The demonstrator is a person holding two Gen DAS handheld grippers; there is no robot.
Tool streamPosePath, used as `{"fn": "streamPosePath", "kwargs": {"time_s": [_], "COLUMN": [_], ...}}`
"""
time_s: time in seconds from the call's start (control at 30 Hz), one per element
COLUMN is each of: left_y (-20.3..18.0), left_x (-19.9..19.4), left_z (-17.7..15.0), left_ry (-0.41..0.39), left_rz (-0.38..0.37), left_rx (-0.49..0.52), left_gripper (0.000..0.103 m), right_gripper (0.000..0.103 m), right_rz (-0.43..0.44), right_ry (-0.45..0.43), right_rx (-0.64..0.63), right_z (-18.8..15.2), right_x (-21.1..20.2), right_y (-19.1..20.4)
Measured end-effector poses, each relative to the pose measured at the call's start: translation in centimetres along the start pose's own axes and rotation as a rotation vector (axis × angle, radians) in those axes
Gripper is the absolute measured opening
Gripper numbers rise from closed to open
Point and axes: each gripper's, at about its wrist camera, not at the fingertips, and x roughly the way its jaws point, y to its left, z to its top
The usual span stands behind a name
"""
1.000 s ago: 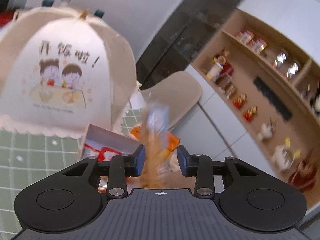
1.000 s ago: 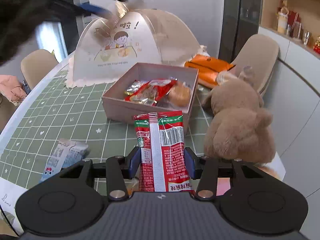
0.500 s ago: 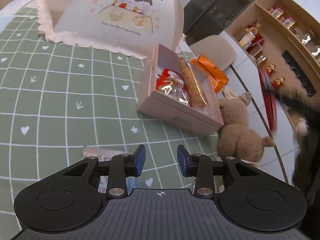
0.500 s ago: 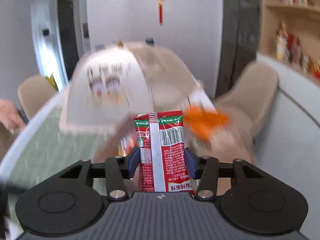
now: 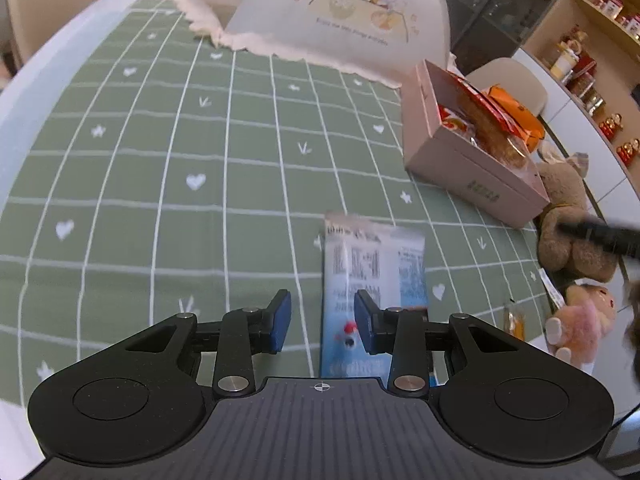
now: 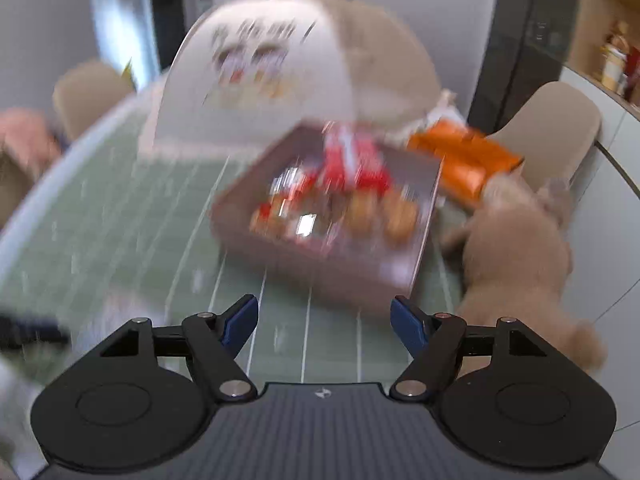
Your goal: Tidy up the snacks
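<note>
A pink open box [image 5: 472, 176] holds several snack packets, red ones and a golden one; it also shows, blurred, in the right wrist view [image 6: 332, 248]. A light-blue snack packet [image 5: 372, 264] lies flat on the green checked tablecloth [image 5: 160, 160]. My left gripper [image 5: 322, 320] is open and empty just above it, the right finger over the packet. My right gripper [image 6: 324, 320] is wide open and empty in front of the box.
A dome-shaped food cover [image 5: 340, 12] with a cartoon print stands behind the box. An orange packet [image 6: 464, 160] lies behind the box. A brown teddy bear [image 6: 516, 248] and a pink doll [image 5: 580, 320] sit at the table's right edge. Chairs and shelves surround the table.
My right gripper has opened and the red packet it held is gone from its jaws; red packets lie in the box. My left gripper came down over the blue packet.
</note>
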Motion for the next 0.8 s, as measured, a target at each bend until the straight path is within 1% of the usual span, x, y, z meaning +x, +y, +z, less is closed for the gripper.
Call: {"fn": "streamPosePath", "kwargs": {"time_s": [0.07, 0.13, 0.2, 0.3, 0.4, 0.47, 0.57, 0.63, 0.67, 0.7, 0.73, 0.8], "left_y": [-0.7, -2.6, -5.5, -10.3, -15.2, -17.8, -20.1, -20.8, -20.9, -21.0, -21.1, -20.6], "left_x": [-0.1, -0.2, 0.2, 1.3, 2.8, 4.2, 6.8, 8.2, 8.5, 8.7, 8.7, 8.2], "left_z": [-0.2, -0.2, -0.3, -1.0, -2.3, -3.1, -3.6, -3.7, -4.0, -4.1, -4.3, -4.5], "left_ry": [0.002, 0.007, 0.028, 0.055, 0.065, 0.07, 0.111, 0.137, 0.145, 0.153, 0.161, 0.166], "left_rz": [-0.026, -0.067, -0.12, -0.17, -0.188, -0.19, -0.137, -0.078, -0.067, -0.068, -0.077, -0.111], "left_rx": [0.019, 0.073, 0.177, 0.359, 0.554, 0.645, 0.686, 0.69, 0.69, 0.69, 0.688, 0.671], "left_gripper": [0.039, 0.039, 0.039, 0.039, 0.039, 0.04, 0.039, 0.039, 0.038, 0.035, 0.028, 0.026], "right_gripper": [0.074, 0.074, 0.074, 0.074, 0.074, 0.074, 0.074, 0.074, 0.074, 0.074, 0.074, 0.074], "right_rz": [0.003, 0.002, -0.013, -0.056, -0.099, -0.133, -0.177, -0.179, -0.178, -0.177, -0.175, -0.173], "right_ry": [0.021, 0.038, 0.038, 0.003, -0.044, -0.064, -0.074, -0.078, -0.077, -0.076, -0.073, -0.062], "right_rx": [-0.023, -0.031, -0.035, -0.021, 0.041, 0.092, 0.144, 0.158, 0.158, 0.154, 0.148, 0.141], "right_z": [-2.3, -4.0, -5.0, -4.8, -4.4, -4.1, -4.2, -4.5, -4.7, -4.9, -5.1, -5.5], "right_x": [-0.4, -0.7, -1.3, -2.6, -3.9, -4.6, -5.3, -5.7, -5.8, -5.8, -5.8, -5.4], "right_y": [1.3, 2.0, 2.1, 0.9, -1.1, -2.8, -4.2, -4.4, -4.3, -4.2, -4.1, -4.0]}}
